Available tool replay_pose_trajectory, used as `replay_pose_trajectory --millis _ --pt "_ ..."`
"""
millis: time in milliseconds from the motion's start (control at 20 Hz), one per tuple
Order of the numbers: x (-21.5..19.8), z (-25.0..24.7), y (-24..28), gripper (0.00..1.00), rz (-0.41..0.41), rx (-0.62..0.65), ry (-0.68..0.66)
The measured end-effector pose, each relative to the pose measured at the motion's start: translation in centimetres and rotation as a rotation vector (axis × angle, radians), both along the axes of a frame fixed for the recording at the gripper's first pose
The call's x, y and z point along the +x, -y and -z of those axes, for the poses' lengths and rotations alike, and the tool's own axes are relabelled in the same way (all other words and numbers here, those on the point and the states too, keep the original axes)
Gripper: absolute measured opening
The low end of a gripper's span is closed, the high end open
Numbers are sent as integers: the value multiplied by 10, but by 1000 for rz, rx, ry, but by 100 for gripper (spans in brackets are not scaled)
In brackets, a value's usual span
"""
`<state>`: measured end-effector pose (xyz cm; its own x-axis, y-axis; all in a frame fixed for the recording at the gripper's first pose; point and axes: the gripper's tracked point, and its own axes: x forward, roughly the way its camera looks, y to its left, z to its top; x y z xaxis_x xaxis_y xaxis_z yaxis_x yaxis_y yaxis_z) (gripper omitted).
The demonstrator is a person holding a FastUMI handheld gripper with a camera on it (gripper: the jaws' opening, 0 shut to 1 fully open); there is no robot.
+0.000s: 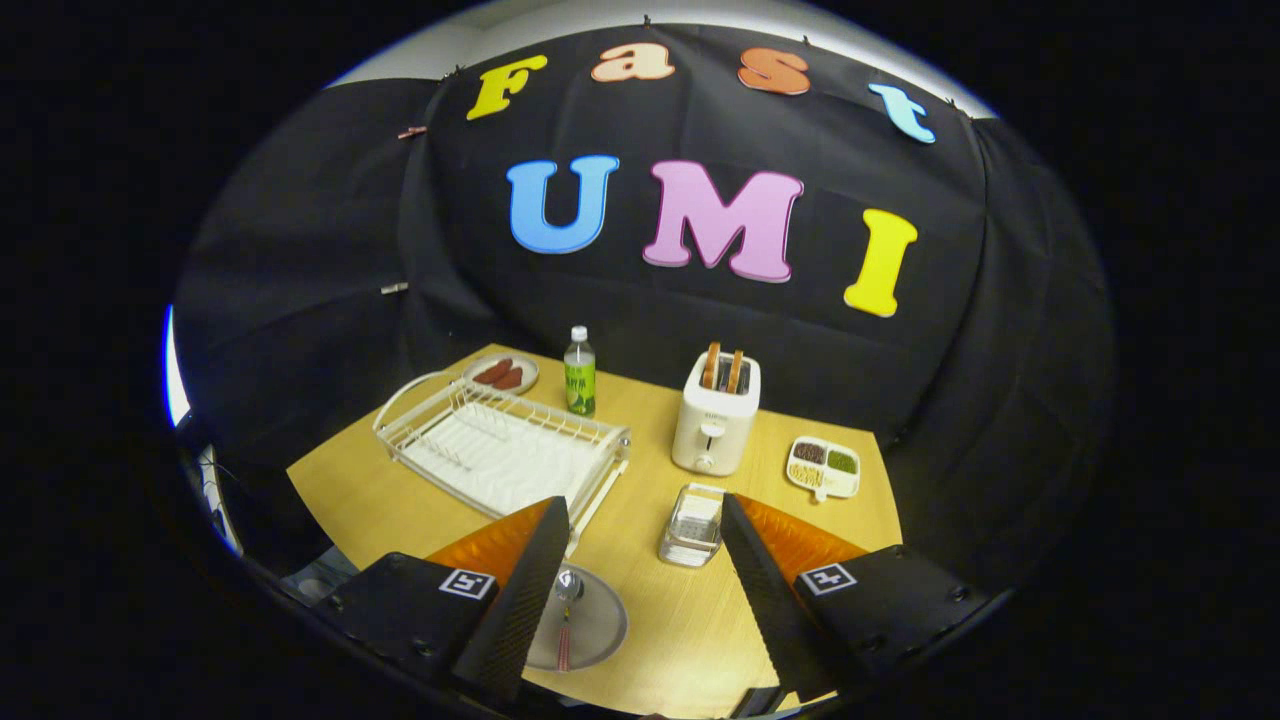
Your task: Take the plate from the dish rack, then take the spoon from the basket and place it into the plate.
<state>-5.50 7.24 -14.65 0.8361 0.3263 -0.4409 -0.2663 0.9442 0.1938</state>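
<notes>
Wooden table (pixel 640 640) lies under the gripper (pixel 645 580), whose fingers stand wide apart with nothing between them. Just beside the left finger sits the grey plate (pixel 600 625), flat on the wood, and the spoon (pixel 566 610) lies in it with its bowl pointing away. Ahead, between the fingertips, stands a small clear basket (pixel 692 525). Beyond the left finger is the white dish rack (pixel 500 450). Farther on stand a white toaster (pixel 715 420) with two slices upright in it, a green bottle (pixel 579 375), a dish of sausages (pixel 500 373) and a divided snack tray (pixel 824 466).
</notes>
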Motion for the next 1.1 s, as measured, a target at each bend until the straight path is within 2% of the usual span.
replay_pose_trajectory --millis 150,400,750,1100 --pt "9 -48 3 94 10 7 101" --pt "7 -100 3 97 13 1 220" --pt "5 -137 19 97 65 32 310" --pt "0 -135 26 97 88 54 287"
